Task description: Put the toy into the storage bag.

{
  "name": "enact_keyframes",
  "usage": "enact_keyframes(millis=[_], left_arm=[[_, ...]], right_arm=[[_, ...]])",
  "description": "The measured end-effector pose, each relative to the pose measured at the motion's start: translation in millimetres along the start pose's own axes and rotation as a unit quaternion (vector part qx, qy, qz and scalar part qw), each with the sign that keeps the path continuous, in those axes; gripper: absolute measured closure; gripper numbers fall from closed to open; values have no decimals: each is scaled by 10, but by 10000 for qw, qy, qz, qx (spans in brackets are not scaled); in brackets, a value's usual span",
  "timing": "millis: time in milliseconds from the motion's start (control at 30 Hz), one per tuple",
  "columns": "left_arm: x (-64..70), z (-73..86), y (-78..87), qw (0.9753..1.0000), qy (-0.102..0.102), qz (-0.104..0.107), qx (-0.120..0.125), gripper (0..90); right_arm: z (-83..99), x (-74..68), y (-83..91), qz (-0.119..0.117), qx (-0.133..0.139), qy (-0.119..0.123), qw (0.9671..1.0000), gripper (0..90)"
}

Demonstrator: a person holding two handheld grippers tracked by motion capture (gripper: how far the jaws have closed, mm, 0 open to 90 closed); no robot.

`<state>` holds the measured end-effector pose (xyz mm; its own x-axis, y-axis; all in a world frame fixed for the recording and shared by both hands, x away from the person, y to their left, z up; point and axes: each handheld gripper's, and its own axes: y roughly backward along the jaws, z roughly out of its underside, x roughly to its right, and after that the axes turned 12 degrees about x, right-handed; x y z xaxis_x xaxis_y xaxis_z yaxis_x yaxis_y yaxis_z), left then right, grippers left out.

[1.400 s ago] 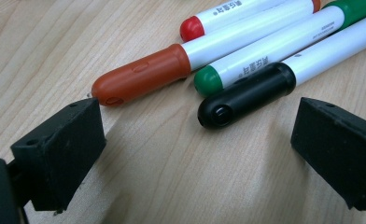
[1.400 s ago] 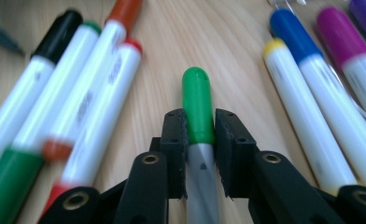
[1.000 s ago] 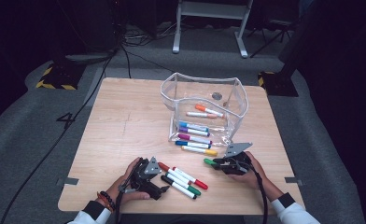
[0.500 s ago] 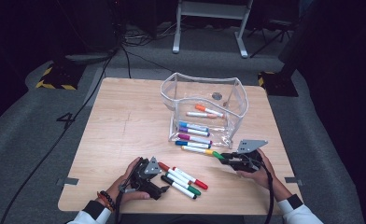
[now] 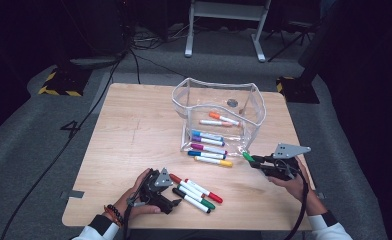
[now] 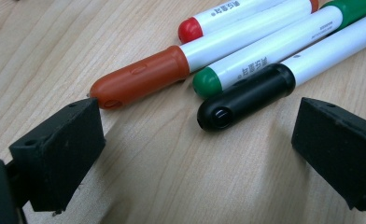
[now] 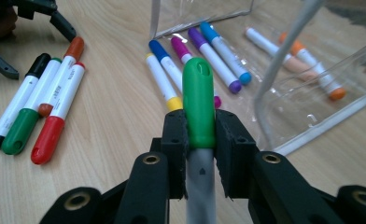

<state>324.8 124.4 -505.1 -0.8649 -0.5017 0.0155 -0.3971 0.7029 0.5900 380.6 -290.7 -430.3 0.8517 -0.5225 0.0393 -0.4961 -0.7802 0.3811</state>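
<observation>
My right gripper (image 5: 258, 161) was pinching the green marker (image 7: 199, 102) near its cap, jaws pressed against both sides, the barrel running back between them toward my hand. In the high view the marker (image 5: 248, 157) pointed cap-first to the left and a little away from me, straight at the near right corner of the clear pouch (image 5: 254, 100). The pouch lay open toward me, just beyond the cap, with several markers lying crosswise at its mouth (image 5: 211, 148) and two more deeper inside (image 5: 223, 119). I judged the marker's long axis already lined up with the opening, so the drop needed mostly a forward push over the rim. My left gripper (image 5: 166, 197) rested on the table with jaws spread wide, the black marker (image 6: 246, 95) lying between and just ahead of them, its cap end toward me, beside three others (image 5: 196, 189). The right hand was far nearer the pouch.
</observation>
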Motion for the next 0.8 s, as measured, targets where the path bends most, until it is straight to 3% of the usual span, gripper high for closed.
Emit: enact_keyframes(millis=[367, 567, 800], left_arm=[[1, 1, 1, 10000, 2, -3, 1, 27], [0, 2, 1, 10000, 4, 7, 5, 27], [-1, 2, 2, 10000, 2, 8, 2, 27]], right_arm=[[-330, 115, 295, 287, 377, 189, 9987, 750], [-633, 302, 490, 484, 540, 288, 9969, 750], [-1001, 408, 538, 694, 670, 502, 9941, 750]])
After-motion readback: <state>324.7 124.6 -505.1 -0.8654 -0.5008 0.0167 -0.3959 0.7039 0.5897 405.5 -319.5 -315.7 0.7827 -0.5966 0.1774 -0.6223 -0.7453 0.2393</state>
